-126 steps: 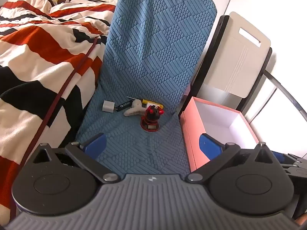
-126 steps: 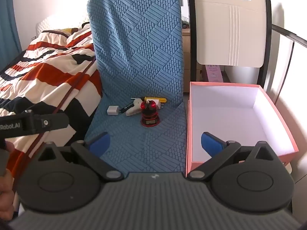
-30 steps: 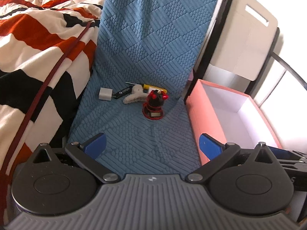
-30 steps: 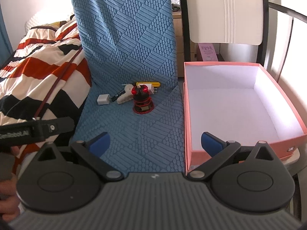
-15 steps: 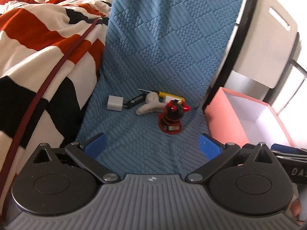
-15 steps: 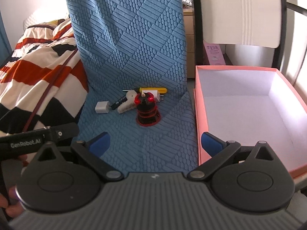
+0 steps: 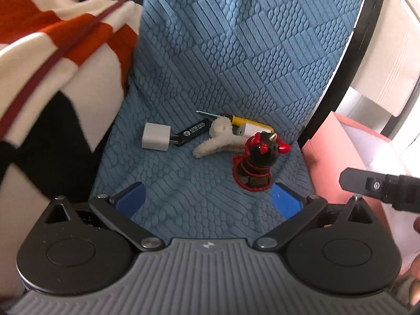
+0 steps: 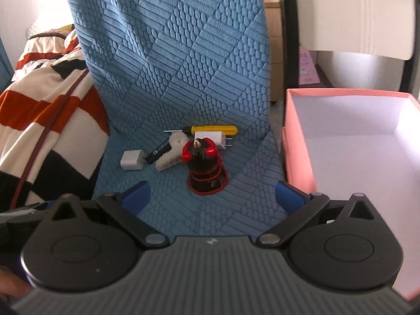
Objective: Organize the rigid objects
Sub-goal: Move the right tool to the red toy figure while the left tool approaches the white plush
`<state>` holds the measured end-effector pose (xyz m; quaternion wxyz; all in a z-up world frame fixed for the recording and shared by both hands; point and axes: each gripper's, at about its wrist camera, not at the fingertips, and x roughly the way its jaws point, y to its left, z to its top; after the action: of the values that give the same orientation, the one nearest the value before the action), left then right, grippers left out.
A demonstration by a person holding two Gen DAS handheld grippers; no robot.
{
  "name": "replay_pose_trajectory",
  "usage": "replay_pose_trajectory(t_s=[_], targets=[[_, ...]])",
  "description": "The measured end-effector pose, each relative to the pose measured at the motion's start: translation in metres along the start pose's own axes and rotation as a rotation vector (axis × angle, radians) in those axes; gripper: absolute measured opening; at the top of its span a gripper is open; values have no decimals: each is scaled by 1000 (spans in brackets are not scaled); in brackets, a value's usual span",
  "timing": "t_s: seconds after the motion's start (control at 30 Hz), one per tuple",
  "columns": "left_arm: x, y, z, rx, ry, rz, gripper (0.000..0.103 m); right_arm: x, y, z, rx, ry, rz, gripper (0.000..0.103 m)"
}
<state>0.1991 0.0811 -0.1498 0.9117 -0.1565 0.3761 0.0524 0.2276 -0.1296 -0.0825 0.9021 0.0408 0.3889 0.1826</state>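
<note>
A small pile lies on the blue textured chair seat (image 7: 183, 183): a red and black figurine (image 7: 256, 162) (image 8: 206, 166), a white charger cube (image 7: 156, 136) (image 8: 131, 160), a black stick (image 7: 193, 131), a fluffy white clip (image 7: 218, 141) (image 8: 170, 155), a second white plug (image 8: 211, 139) and a yellow screwdriver (image 8: 215, 130). My left gripper (image 7: 207, 199) is open and empty, just short of the figurine. My right gripper (image 8: 211, 197) is open and empty, also just short of the figurine. An open pink box (image 8: 299, 157) (image 7: 323, 152) stands to the right of the seat.
A striped red, white and black blanket (image 7: 52, 52) (image 8: 39, 99) lies to the left of the chair. A white chair back (image 8: 367, 13) stands behind the box. The other gripper's black body (image 7: 380, 186) reaches in at the right of the left wrist view.
Both grippers have moved forward and down toward the pile; the figurine now looks larger and closer to the fingertips. Both stay open and empty.
</note>
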Motion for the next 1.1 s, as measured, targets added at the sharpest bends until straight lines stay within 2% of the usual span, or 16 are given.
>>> replay_pose_trajectory(t_s=[0.2,0.37,0.43,0.6,0.63,0.73,0.8,0.83,0.93,1.03,1.1], targets=[[40,7,11,44,21,2,102,40,-7,17,15,28,51,103],[76,11,22,97,41,5,92,70,-6,28,30,33,73,103],[87,11,27,129,45,7,86,83,-4,30,45,50,91,99],[117,11,35,204,47,-11,77,110,2,30,55,93,136,98],[122,12,35,212,37,-17,73,115,3,29,57,100,140,98],[135,20,37,187,33,-60,71,133,1,25,110,131,156,98],[143,20,38,197,41,-57,70,143,-1,23,132,146,161,98],[146,20,39,206,40,-56,66,146,-2,22,147,147,174,97],[157,21,42,224,63,-70,55,153,-2,22,166,144,172,88],[164,21,43,241,70,-81,51,159,1,23,171,155,160,84],[167,20,43,249,60,-89,48,162,3,23,167,159,146,76]])
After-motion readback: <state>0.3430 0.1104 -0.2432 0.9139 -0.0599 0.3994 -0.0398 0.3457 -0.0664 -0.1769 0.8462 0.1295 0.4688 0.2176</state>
